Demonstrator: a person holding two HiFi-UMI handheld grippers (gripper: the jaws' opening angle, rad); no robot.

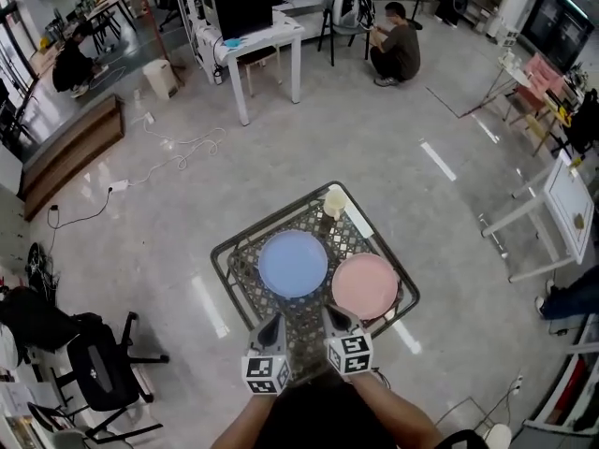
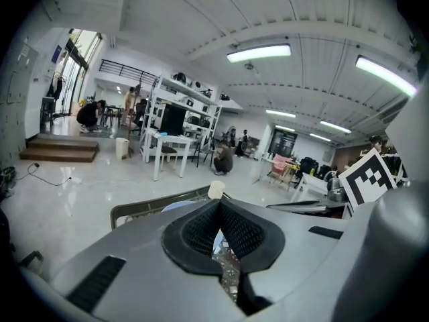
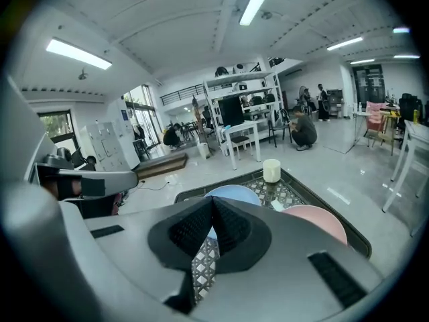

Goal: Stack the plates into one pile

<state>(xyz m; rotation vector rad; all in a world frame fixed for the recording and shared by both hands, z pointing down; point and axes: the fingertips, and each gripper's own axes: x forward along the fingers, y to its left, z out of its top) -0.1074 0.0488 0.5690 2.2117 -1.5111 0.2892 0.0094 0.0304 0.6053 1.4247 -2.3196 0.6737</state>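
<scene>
A blue plate (image 1: 293, 263) and a pink plate (image 1: 365, 284) lie side by side on a small dark lattice table (image 1: 245, 241), blue to the left. My left gripper (image 1: 272, 324) hovers over the table's near edge just below the blue plate, shut and empty. My right gripper (image 1: 334, 315) hangs beside it, near the pink plate's lower left rim, also shut on nothing. In the right gripper view the blue plate (image 3: 244, 194) and pink plate (image 3: 320, 220) show beyond the closed jaws. The left gripper view shows only a sliver of the blue plate (image 2: 177, 206).
A cream cup (image 1: 334, 201) stands at the table's far corner. A black office chair (image 1: 101, 372) sits on the floor at the left. A white desk (image 1: 265, 40) and a crouching person (image 1: 397, 49) are far behind. White tables (image 1: 568, 195) stand at the right.
</scene>
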